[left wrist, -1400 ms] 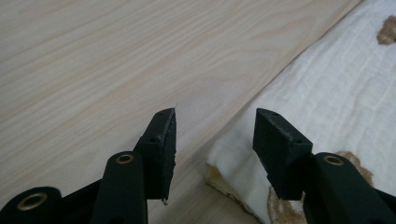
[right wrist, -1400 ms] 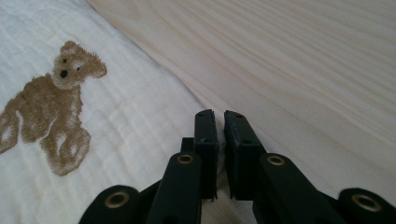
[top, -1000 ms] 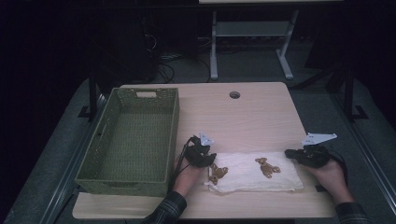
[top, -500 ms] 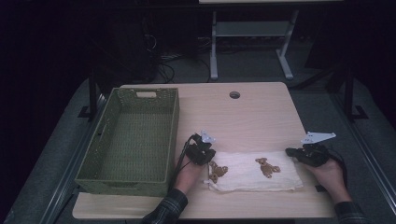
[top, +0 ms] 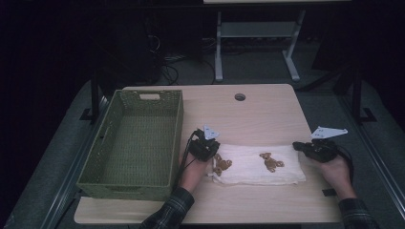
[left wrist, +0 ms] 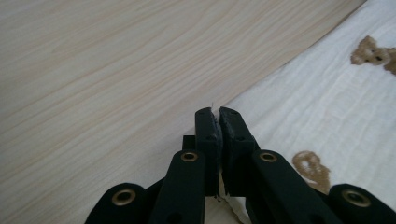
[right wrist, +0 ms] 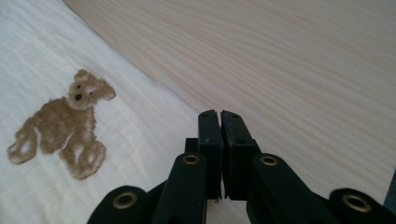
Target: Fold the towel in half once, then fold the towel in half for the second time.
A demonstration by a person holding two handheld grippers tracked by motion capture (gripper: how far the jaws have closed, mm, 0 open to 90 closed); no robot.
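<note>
From the high view, a white cloth (top: 255,164) printed with brown bears lies flat on the table (top: 258,114). The left gripper (top: 206,145) sits at the cloth's far left corner and the right gripper (top: 305,148) at its far right corner. A green woven basket (top: 136,138) stands just left of the left gripper.

In the left gripper view, the jaws are clenched on the cloth's edge (left wrist: 215,111), with the cloth spreading to their right.

In the right gripper view, the jaws are pressed together at the cloth's edge (right wrist: 187,116); whether they pinch fabric I cannot tell. A bear print (right wrist: 60,128) lies to their left.
</note>
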